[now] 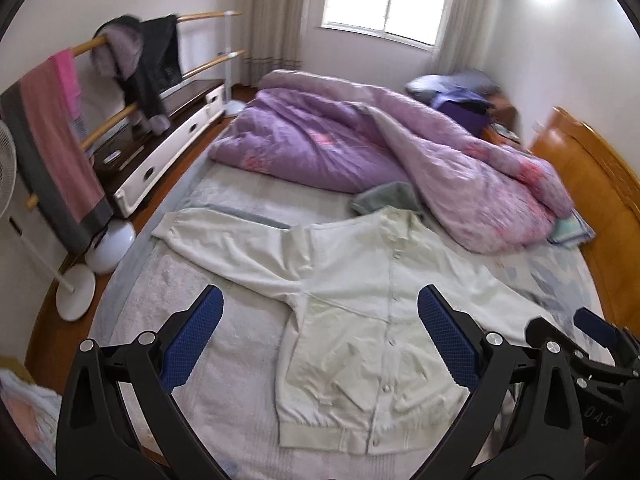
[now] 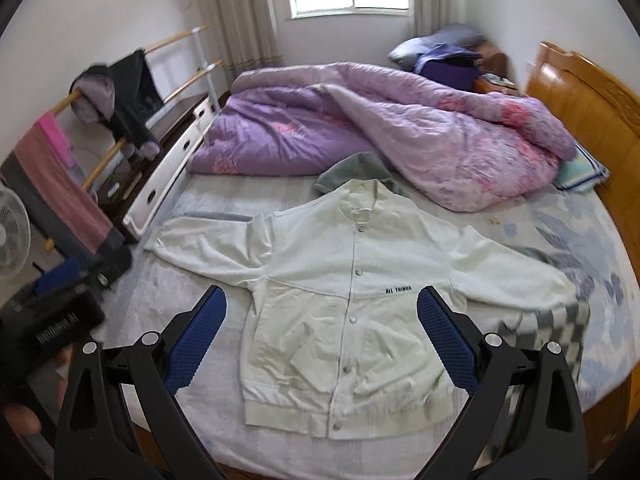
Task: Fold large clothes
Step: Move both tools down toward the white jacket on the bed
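Pale cream cotton makes up the jacket (image 2: 340, 312), which lies face up and buttoned on the near half of the bed (image 2: 188, 364), both sleeves spread out to the sides, collar pointing toward the far end and hem close to the near edge. Small black lettering sits on its chest beside the snap placket. A grey-green garment (image 2: 356, 168) peeks out from behind the collar, and beyond it a purple quilt (image 2: 400, 136) is heaped across the far half of the bed. A grey checked cloth (image 2: 560, 320) lies just beside the end of one sleeve.

The left tongs (image 1: 320, 336) hang above the jacket with blue pads spread wide, gripping nothing. The right tongs (image 2: 322, 336) hang likewise, wide apart and empty. A wooden headboard (image 2: 592, 92) stands on the right, a clothes rack (image 1: 100, 92) with hanging garments on the left.
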A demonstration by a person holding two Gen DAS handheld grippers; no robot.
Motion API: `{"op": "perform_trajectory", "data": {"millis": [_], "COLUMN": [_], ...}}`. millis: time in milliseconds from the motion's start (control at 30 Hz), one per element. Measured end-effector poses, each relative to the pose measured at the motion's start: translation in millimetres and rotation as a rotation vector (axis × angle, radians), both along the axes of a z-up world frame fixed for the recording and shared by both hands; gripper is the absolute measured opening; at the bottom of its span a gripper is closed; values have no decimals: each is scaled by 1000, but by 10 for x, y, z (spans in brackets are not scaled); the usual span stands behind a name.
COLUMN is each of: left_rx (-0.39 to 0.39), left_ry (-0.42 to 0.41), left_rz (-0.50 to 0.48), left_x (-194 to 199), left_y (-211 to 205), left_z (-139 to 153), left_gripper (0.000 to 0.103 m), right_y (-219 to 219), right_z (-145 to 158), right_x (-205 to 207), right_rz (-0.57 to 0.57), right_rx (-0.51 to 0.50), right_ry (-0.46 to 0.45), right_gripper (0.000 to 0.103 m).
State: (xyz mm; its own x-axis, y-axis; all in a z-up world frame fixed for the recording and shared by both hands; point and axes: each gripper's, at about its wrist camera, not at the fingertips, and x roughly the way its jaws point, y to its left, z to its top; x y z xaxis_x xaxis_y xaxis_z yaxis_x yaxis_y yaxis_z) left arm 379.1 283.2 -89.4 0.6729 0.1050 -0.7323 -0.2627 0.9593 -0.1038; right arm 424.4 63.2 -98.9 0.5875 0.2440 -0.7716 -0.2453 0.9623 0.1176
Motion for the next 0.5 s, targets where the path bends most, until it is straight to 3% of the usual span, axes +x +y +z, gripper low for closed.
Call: {"op": "perform_trajectory", "data": {"millis": [100, 267, 367, 500], "left_rx": [-59, -129, -207, -209], "left_ry": [36, 73, 101, 144], "left_rz": [80, 227, 336, 455], "left_x": [249, 668, 923, 1185], "left_y": [353, 1311, 2125, 3061], "left_z": [-209, -708, -1192, -1837], "left_gripper": [98, 98, 98, 97], "right_y": [121, 446, 663, 951], "right_z": [-222, -691, -1058, -1536], "right_x": [318, 750, 1036, 1325], "right_rz": [23, 3, -52, -98], "right_rx": [-9, -36, -39, -41], "right_ry": [44, 107, 159, 186], "right_gripper": [93, 93, 93, 93]}}
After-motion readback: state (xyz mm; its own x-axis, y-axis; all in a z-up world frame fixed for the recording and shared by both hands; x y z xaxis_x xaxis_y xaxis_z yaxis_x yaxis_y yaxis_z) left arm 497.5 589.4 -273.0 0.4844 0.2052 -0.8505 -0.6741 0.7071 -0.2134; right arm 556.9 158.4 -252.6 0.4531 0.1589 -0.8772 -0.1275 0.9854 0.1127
